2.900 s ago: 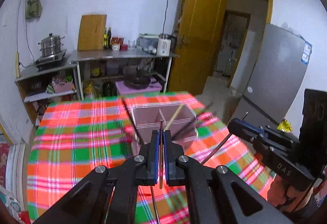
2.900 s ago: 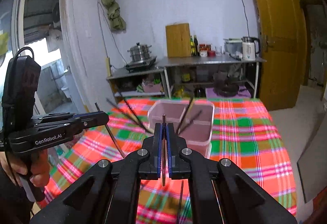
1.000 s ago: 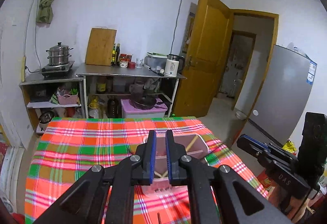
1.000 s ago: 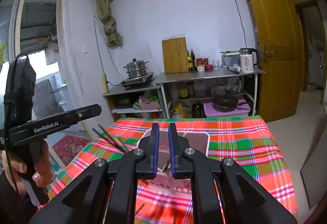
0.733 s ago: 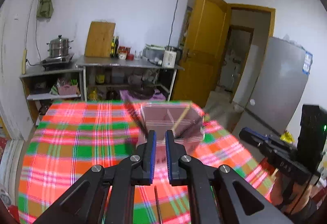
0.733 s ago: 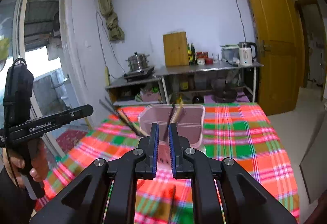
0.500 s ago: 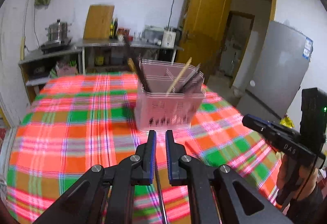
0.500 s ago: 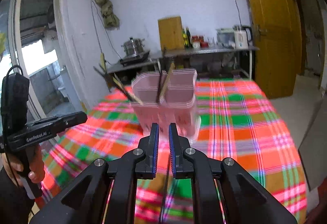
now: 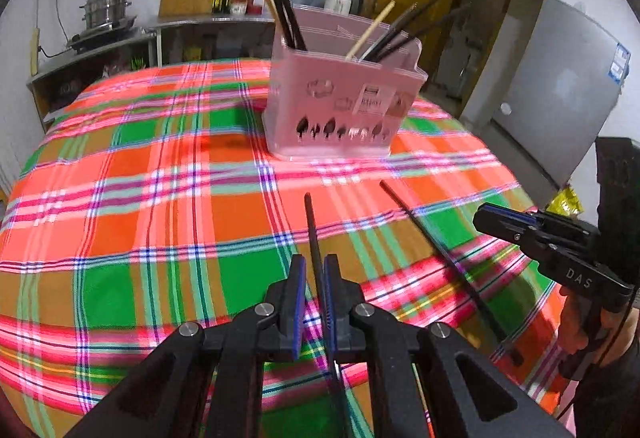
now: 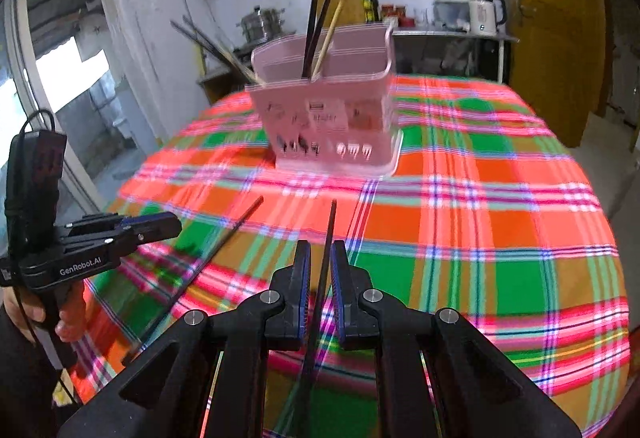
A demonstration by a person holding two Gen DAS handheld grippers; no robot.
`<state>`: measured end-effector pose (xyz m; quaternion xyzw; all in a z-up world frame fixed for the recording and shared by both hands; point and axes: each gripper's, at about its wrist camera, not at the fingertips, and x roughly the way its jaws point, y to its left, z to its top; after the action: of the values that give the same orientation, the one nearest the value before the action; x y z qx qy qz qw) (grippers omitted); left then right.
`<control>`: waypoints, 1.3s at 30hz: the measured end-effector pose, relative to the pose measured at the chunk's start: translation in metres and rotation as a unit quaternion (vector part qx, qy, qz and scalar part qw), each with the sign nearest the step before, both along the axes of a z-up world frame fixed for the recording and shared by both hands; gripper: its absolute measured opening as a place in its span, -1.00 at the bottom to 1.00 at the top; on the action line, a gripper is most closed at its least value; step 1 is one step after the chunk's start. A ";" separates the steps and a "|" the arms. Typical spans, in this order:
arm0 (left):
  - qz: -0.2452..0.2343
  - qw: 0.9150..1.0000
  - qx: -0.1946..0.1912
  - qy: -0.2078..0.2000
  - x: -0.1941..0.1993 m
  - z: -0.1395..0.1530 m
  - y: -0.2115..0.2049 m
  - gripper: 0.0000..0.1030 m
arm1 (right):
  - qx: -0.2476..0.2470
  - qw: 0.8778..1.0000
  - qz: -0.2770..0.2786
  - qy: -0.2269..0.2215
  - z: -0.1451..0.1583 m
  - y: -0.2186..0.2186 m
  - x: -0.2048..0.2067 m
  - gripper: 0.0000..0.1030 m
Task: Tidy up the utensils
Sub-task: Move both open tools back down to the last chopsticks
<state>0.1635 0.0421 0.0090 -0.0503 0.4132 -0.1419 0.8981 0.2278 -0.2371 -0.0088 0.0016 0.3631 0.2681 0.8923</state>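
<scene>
Over the plaid tablecloth (image 9: 160,166), both our grippers sit low, each straddling a dark chopstick.

Left wrist view: our left gripper (image 9: 314,290) has jaws slightly apart around a chopstick (image 9: 310,222), not pinching; the right gripper (image 9: 504,224) reads "DAS". Right wrist view: our right gripper (image 10: 320,278) brackets another chopstick (image 10: 330,226) the same way; the pink holder (image 10: 328,118) stands ahead, and the left gripper reads "GenRobot.AI".

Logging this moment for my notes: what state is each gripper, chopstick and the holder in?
left gripper: open, jaws astride a chopstick
right gripper: open, jaws astride a chopstick
left chopstick: flat on the tablecloth
right chopstick: flat on the tablecloth
pink holder: upright, chopsticks standing inside
</scene>
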 end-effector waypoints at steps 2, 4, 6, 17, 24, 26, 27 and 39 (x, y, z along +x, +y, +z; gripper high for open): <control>-0.004 1.000 0.003 0.011 0.003 -0.006 -0.002 -0.83 | -0.012 1.000 0.006 0.012 -0.008 0.005 0.003 -0.81; -0.004 1.000 0.007 0.019 0.007 -0.010 -0.004 -0.76 | -0.016 1.000 0.009 0.019 -0.013 0.007 0.005 -0.81; -0.006 1.000 0.010 0.025 0.011 -0.012 -0.006 -0.74 | -0.022 0.999 0.011 0.027 -0.019 0.010 0.008 -0.81; -0.012 0.998 0.031 0.055 0.025 -0.024 -0.015 -0.70 | -0.066 0.996 0.021 0.058 -0.036 0.028 0.025 -0.81; -0.017 0.997 0.063 0.050 0.030 -0.025 -0.024 -0.70 | -0.086 0.994 0.018 0.058 -0.037 0.036 0.030 -0.81; -0.016 0.996 0.069 0.047 0.030 -0.025 -0.026 -0.70 | -0.090 0.994 0.017 0.058 -0.037 0.039 0.030 -0.81; -0.015 0.996 0.071 0.046 0.031 -0.025 -0.026 -0.70 | -0.092 0.994 0.017 0.057 -0.037 0.040 0.030 -0.81; -0.004 0.995 0.092 0.029 0.033 -0.027 -0.029 -0.86 | -0.098 0.994 0.013 0.054 -0.036 0.044 0.030 -0.89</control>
<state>0.1964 0.0134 -0.0180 0.0301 0.4510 -0.1055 0.8857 0.2578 -0.1931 -0.0447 -0.0757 0.4352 0.2426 0.8637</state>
